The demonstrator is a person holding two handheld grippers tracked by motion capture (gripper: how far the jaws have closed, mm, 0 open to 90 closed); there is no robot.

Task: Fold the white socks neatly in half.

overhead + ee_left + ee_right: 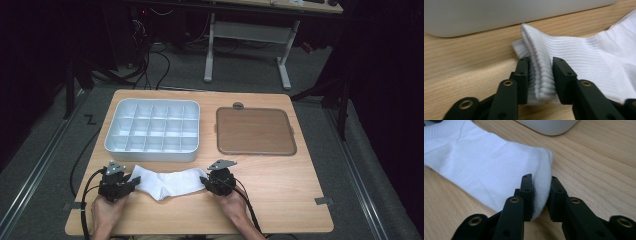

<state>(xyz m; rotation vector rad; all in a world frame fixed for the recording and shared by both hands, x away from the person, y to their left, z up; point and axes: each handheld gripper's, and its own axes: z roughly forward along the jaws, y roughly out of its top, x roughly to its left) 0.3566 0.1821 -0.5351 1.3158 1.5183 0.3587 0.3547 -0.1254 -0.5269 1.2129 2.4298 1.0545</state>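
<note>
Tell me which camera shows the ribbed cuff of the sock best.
The left gripper view: the left gripper pinches the sock's ribbed cuff up close. The high view shows the whole sock, small. The right gripper view shows its smooth toe end.

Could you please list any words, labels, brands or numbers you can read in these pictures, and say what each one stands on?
There is no readable text.
White sock: plain ribbed fabric, no print or label.
Grey divided tray: no marking.
Brown lid: no marking.
Black mark on the floor left of the table: a zigzag shape, not legible as a letter.
</note>
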